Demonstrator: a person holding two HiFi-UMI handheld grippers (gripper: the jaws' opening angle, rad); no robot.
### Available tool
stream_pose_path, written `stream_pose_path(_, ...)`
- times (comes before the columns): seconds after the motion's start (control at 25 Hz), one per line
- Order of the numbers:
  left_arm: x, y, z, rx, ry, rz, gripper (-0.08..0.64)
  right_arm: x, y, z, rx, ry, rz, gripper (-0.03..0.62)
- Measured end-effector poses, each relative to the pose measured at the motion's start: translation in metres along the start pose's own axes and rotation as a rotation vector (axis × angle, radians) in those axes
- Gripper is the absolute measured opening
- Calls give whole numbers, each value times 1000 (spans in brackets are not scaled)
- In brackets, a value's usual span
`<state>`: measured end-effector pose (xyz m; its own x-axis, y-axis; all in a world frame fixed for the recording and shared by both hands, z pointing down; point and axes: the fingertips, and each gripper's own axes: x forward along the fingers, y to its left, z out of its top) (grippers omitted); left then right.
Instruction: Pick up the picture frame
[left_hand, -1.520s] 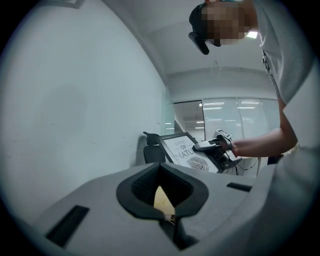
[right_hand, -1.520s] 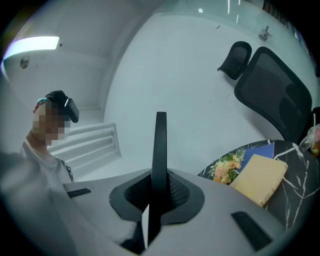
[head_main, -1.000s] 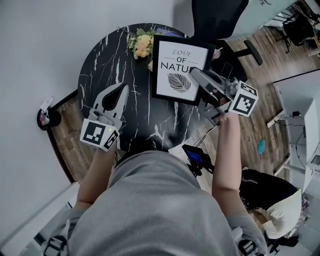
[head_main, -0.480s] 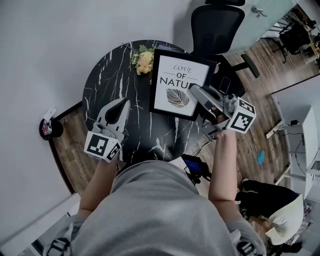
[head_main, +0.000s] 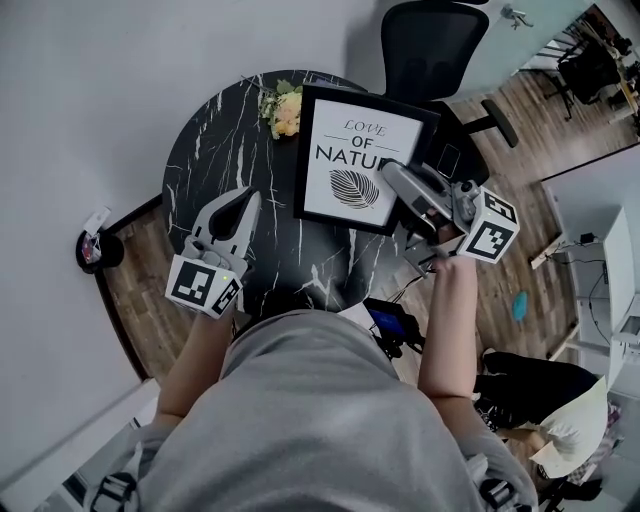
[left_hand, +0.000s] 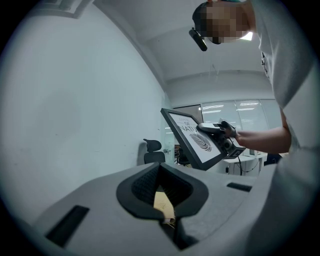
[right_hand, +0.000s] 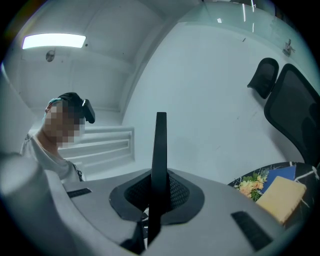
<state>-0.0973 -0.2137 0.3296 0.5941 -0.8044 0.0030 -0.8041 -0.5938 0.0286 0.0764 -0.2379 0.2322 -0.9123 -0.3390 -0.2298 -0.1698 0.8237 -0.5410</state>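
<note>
Above the round black marble table (head_main: 205, 140), the black-rimmed leaf-print picture frame (head_main: 350, 150) hangs tilted, clear of the top, held by its right side. The right gripper (head_main: 390, 173) has its jaws squeezed down narrow on that side, and in its own view the thin black frame edge (right_hand: 160, 150) stands right between the pads. The left gripper (head_main: 243, 198) hovers over the table's left part, jaws pinched together, gripping nothing. A small yellow flower bunch (head_main: 283, 108) sits by the far rim.

Right edge of picture frame (head_main: 345, 165) behind right tool (head_main: 392, 175)
</note>
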Motion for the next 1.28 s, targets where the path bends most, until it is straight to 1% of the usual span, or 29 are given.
stream_pose_path(0.16,-1,-2,-3,-3,6,-3,6,0,3,0,-6,-2,9,41)
stream_pose_path(0.52,2,-1,1,-6,5,1,6,2,6,1,-22,28,14,41)
stream_pose_path(1.28,2,-2,3,-10,16,4,6,3,8,2,-16,27,12,41)
